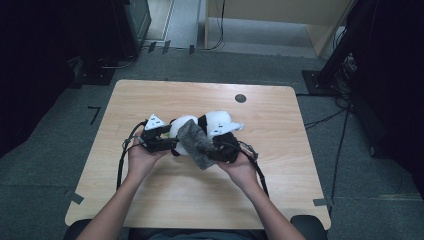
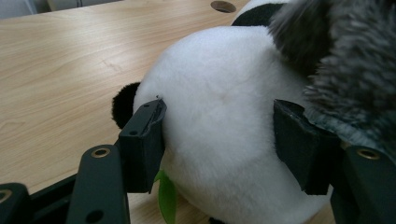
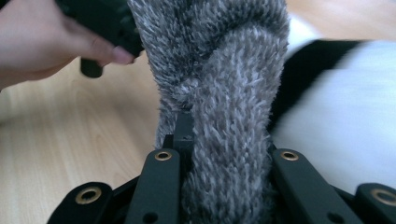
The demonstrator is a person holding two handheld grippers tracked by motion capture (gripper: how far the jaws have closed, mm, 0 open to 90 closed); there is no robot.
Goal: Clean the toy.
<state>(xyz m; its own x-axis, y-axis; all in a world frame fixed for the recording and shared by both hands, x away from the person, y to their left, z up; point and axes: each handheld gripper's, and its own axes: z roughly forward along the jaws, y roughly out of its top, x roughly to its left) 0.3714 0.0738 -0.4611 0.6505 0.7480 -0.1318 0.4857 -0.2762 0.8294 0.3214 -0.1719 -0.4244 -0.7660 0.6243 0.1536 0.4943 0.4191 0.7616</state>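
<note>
Between the two grippers, at mid-table: one plush panda, white with black bands, lying on its side, and one grey fuzzy cloth, apparently a small scarf, draped across it.

Left gripper: jaws standing part-way apart and pressed into the panda's white body from both sides, as its own view shows, pads denting the fur. The toy extends away from this gripper towards the other hand; a green leaf tag hangs just below the jaws.

Right gripper: jaws drawn nearly together, clamped on a fold of the grey cloth, which rises straight out from between them. The cloth's long axis runs from this gripper up and across the panda (the banded part of the toy lies just beyond it, to the jaws' right side). The right hand is the nearer to the cloth; the left merely steadies the toy.

Judgement: any wrapping or pulling of the cloth turns on the right gripper swinging around the held panda.

Surface: pale wooden table, one round cable hole beyond the toy.

Room: grey carpet, dark equipment at both sides, trailing cables.
</note>
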